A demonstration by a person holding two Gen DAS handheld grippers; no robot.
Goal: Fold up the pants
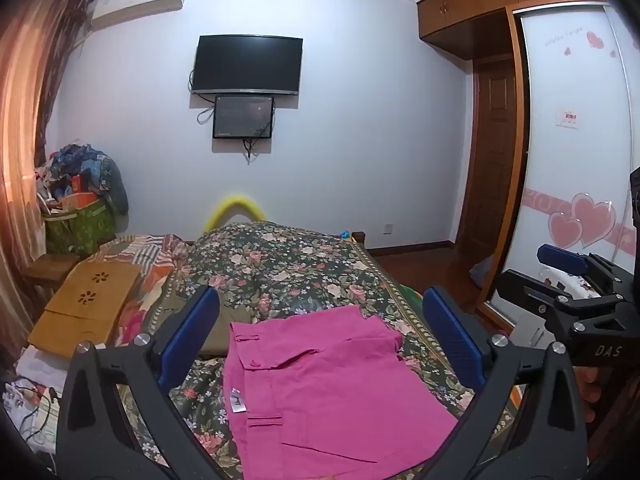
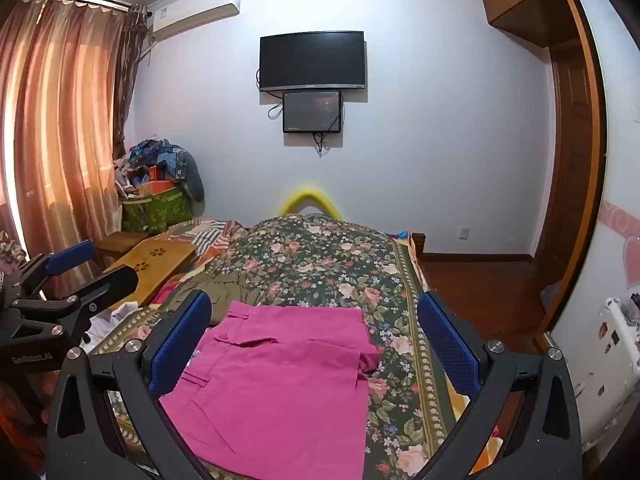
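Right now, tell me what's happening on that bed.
A person holds two handheld grippers above pink pants that lie folded on the floral bedspread. The left gripper and right gripper are both wide open, hanging over the pants and gripping nothing. An olive garment lies just beyond the pants, with a wooden lap tray beside it.
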